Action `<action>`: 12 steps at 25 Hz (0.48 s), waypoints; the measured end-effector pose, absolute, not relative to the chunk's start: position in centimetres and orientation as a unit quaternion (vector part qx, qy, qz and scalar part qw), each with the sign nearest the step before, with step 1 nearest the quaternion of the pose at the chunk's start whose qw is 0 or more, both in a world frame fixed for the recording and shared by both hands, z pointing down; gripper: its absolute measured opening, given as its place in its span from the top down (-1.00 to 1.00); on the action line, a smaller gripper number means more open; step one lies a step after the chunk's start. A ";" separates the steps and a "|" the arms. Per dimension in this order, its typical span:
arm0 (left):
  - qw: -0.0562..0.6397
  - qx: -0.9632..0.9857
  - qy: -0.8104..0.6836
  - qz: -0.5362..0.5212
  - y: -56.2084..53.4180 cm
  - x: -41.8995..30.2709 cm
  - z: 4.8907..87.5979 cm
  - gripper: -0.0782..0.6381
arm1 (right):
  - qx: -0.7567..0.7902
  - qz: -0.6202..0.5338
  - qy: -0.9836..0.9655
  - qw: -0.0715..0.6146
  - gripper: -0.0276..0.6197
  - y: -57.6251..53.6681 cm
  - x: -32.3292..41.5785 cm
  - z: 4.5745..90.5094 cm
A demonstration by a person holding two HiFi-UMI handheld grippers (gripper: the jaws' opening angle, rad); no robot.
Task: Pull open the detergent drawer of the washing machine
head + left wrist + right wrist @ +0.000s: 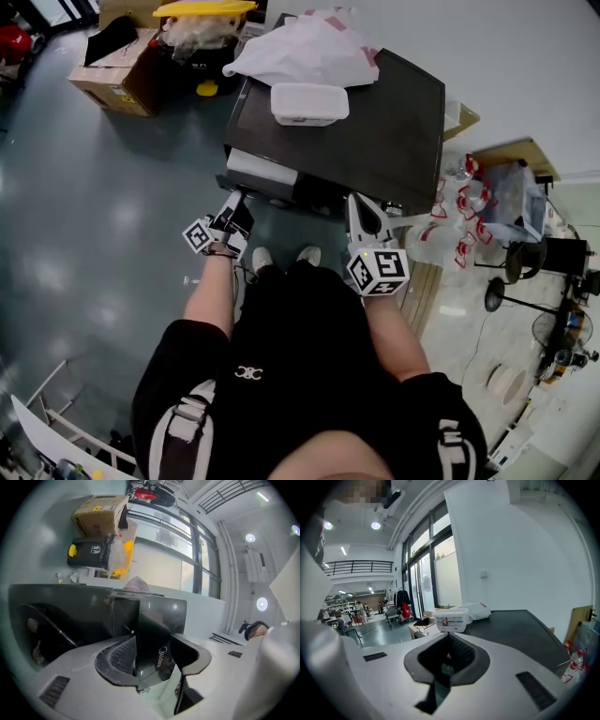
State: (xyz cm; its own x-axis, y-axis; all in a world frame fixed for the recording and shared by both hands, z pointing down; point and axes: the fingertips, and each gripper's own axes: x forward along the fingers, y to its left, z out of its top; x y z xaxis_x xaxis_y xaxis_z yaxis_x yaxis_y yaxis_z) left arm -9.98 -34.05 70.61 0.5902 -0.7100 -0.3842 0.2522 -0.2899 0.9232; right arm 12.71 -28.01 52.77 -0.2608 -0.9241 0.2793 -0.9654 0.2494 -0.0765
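My left gripper [233, 208] is clamped on the detergent drawer [157, 654] by its glossy front panel, partly out of the washing machine [375, 122] straight ahead, ready to haul back, while my right gripper [449, 641] idles shut and empty alongside.

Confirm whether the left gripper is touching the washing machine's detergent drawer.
Touching. The left gripper view shows the dark, Midea-marked detergent drawer front clamped between the jaws of the left gripper.
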 end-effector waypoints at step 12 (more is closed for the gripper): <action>0.582 0.692 -0.165 -0.395 -29.7 -11.5 70.8 0.17 | 0.588 0.108 -0.799 0.061 0.91 -27.0 9.9 52.1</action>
